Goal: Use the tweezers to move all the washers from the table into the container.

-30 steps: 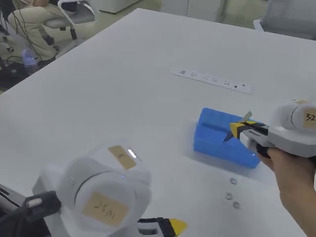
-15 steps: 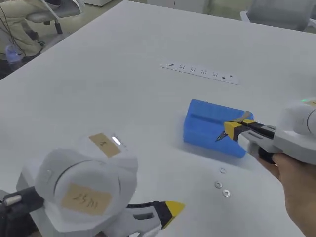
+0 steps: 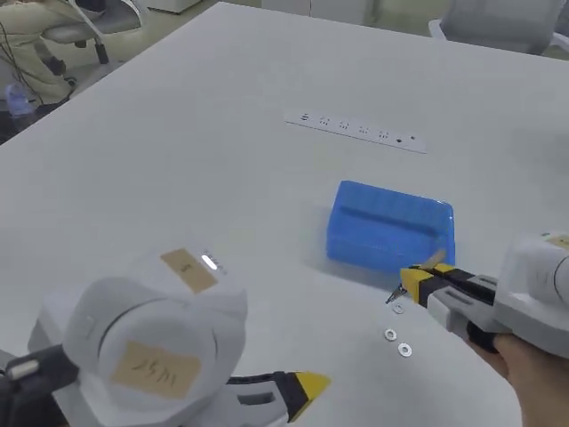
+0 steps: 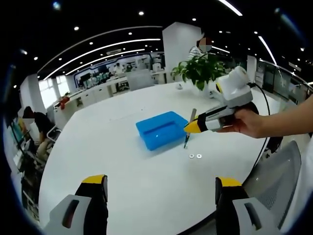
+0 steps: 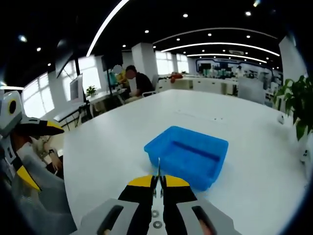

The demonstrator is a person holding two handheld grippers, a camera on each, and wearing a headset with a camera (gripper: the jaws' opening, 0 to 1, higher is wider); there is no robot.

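A blue open container (image 3: 391, 227) sits right of centre on the white table (image 3: 204, 151). Three small metal washers (image 3: 397, 308) (image 3: 389, 334) (image 3: 405, 350) lie on the table just in front of it. My right gripper (image 3: 411, 286) is shut on thin metal tweezers (image 3: 393, 297), whose tip hangs close over the nearest washer. In the right gripper view the tweezers (image 5: 158, 169) stick out of my shut right gripper (image 5: 157, 183), before the container (image 5: 188, 154). My left gripper (image 4: 161, 193) stands open and empty, well back from the container (image 4: 161, 129).
A white power strip (image 3: 356, 132) lies behind the container. Office chairs and a seated person (image 3: 36, 36) are beyond the table's far left edge. A potted plant (image 4: 198, 71) stands past the table. Bare tabletop stretches left of the container.
My right gripper has drawn the tweezers back from over the container and lowered them to the table beside the washers. The left gripper stays low at the near left.
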